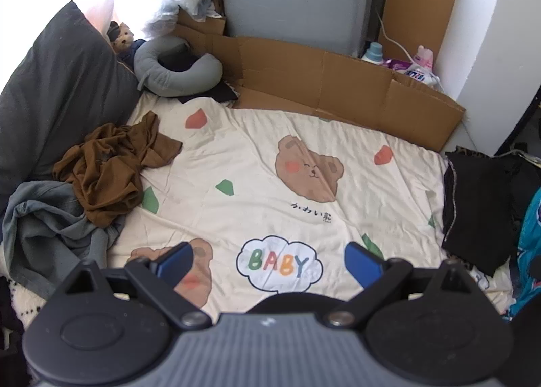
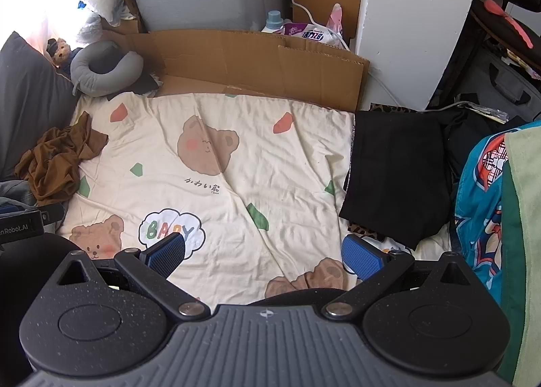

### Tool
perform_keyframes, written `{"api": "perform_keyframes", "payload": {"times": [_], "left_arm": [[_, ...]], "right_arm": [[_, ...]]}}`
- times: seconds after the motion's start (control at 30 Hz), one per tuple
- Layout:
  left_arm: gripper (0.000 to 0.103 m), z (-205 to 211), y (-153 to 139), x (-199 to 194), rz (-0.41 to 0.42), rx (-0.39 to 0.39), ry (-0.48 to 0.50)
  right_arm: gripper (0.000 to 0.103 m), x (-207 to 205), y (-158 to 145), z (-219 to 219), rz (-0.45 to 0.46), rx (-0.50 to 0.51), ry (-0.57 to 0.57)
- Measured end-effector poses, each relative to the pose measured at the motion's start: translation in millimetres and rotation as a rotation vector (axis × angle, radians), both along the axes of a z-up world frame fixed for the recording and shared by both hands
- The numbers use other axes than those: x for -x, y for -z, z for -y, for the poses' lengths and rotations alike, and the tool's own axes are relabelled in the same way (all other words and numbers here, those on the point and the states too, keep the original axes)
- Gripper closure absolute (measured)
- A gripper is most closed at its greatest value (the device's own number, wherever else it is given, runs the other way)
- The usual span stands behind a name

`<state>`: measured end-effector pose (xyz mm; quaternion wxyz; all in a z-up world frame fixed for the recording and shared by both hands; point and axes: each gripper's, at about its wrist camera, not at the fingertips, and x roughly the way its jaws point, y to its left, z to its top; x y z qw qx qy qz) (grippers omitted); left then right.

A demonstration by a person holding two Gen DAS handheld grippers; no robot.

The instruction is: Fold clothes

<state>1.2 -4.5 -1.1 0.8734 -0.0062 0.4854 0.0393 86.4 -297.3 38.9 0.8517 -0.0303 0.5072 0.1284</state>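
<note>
While both tools are held above the bed, the left gripper is seen with its blue pads spread wide and nothing between them, and the right gripper is likewise released and empty. Beneath them a cream bedsheet printed with bears and a "BABY" cloud is spread, lightly creased. At the sheet's left edge a brown garment is left crumpled in a loose heap, its thin fabric bunched into deep folds with one end trailing toward the middle; it partly rests on a rumpled grey-blue garment nearer the camera. On the right side a black garment is laid flat in a neat rectangle, overlapping the sheet's edge. Farther back, a grey neck pillow is placed beside a dark pillow, and flattened cardboard is propped along the far edge of the bed.
</note>
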Motion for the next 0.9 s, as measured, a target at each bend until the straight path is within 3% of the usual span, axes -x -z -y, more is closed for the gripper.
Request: {"api": "perform_keyframes", "payload": {"times": [0.9], "left_arm": [[0.005, -4.6, -2.9, 2.9, 0.019, -0.002, -0.026]], "right_arm": [[0.001, 1.7, -4.1, 4.6, 0.021, -0.024, 0.018]]}}
